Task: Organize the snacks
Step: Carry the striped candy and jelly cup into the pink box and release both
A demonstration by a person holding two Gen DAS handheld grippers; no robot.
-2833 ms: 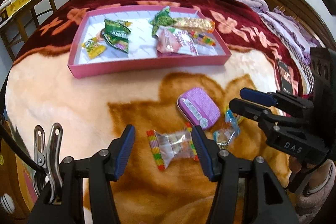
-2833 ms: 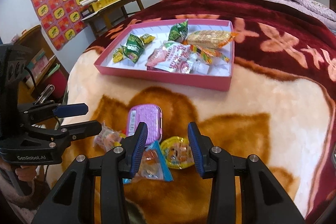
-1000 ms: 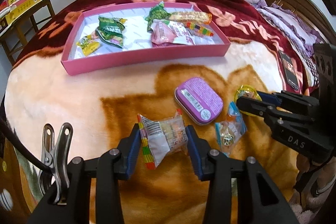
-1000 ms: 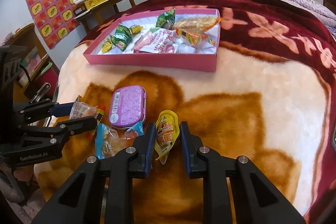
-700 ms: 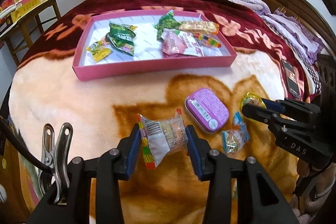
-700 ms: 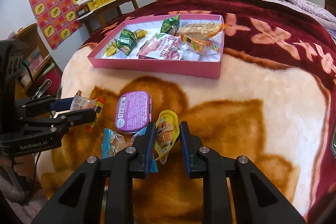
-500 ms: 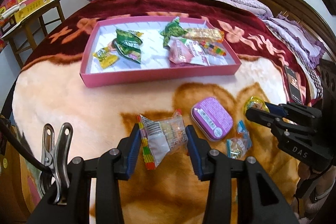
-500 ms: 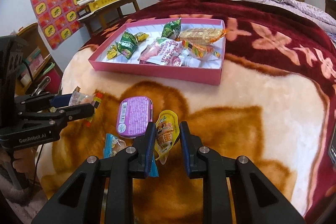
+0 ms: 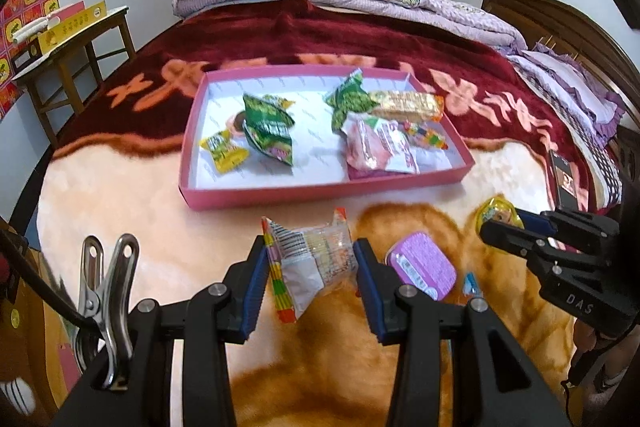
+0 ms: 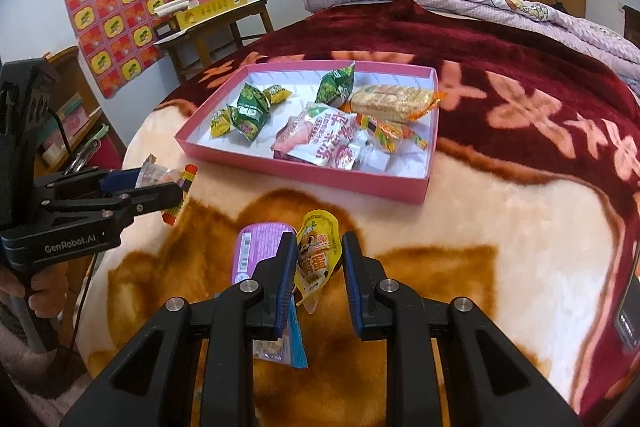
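Note:
My left gripper (image 9: 310,267) is shut on a clear snack packet with striped ends (image 9: 312,263), held above the blanket just in front of the pink tray (image 9: 320,191). The same gripper (image 10: 160,187) and packet (image 10: 160,175) show at the left of the right wrist view. My right gripper (image 10: 318,259) is shut on a yellow packet (image 10: 318,251), lifted off the blanket; in the left wrist view it (image 9: 504,223) appears at the right with that yellow packet (image 9: 496,213). The pink tray (image 10: 352,183) holds several wrapped snacks.
A purple tin (image 9: 420,267) and a blue-edged clear packet (image 10: 296,347) lie on the orange-and-cream blanket between the grippers. A dark phone (image 9: 564,179) rests at the right. A wooden side table (image 10: 212,31) stands beyond the bed's left edge. A person's hand (image 10: 40,291) grips the left handle.
Both grippers have risen with their packets and drawn closer to the pink tray. The purple tin and blue-edged packet stay on the blanket, now lower in both views.

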